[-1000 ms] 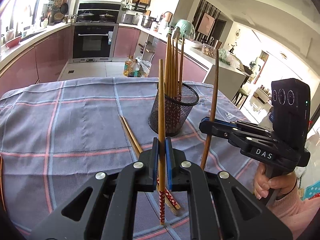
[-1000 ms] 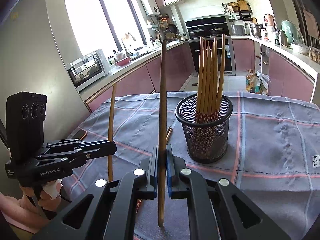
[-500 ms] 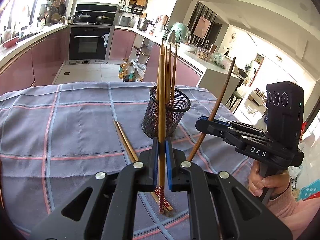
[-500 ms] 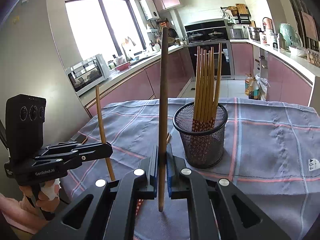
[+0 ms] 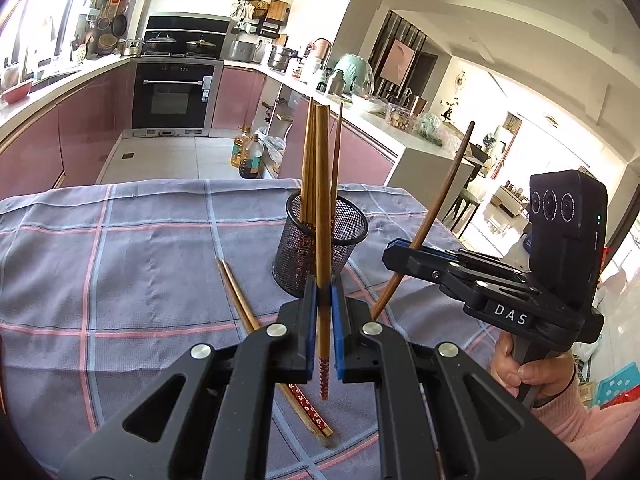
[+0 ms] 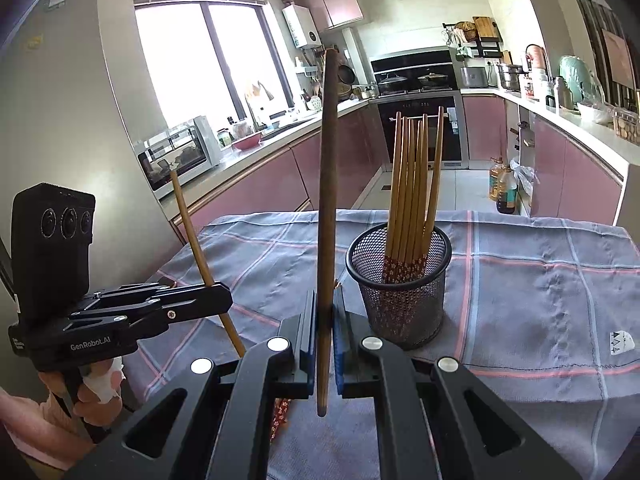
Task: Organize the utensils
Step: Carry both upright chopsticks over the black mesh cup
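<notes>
While the left tool (image 5: 324,320) clamps 1 upright chopstick (image 5: 322,216), the right tool (image 6: 323,336) clamps another (image 6: 327,184).

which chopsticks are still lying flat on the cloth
The pair of chopsticks left of the mesh cup. The rest stand in the cup or are clamped upright in the grippers.

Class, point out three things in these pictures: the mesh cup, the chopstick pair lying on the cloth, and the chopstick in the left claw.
Mesh cup (image 6: 400,304): right wrist view, front wall.
Chopstick pair (image 5: 236,296): left wrist view, mid-shaft.
Left claw's chopstick (image 5: 322,200): left wrist view, shaft above the claw.
</notes>
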{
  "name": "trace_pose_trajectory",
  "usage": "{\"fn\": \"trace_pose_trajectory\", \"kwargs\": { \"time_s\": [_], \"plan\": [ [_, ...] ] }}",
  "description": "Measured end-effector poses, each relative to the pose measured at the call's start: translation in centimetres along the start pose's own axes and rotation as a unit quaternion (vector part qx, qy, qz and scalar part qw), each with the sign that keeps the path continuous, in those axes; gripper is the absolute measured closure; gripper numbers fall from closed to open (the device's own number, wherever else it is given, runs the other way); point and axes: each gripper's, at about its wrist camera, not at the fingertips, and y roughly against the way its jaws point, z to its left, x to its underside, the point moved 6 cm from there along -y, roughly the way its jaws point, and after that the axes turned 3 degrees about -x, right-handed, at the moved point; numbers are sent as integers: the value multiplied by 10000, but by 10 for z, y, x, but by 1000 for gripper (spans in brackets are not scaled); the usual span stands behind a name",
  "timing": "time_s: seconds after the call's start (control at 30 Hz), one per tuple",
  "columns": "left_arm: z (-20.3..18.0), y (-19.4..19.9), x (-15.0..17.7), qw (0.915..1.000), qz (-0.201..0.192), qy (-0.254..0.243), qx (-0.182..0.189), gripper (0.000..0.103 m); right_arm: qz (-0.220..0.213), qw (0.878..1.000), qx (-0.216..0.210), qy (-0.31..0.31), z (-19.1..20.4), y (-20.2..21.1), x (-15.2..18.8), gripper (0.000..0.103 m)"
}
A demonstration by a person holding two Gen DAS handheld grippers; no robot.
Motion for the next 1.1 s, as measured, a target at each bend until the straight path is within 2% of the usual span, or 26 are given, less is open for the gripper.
{"fn": "trace_pose_trajectory", "kwargs": {
  "time_s": [1.1],
  "plan": [
    [-9, -6, -26, 9997, -130, -195, -64, 96, -276, 9994, 134, 160, 0, 16, -22, 97]
  ]
}}
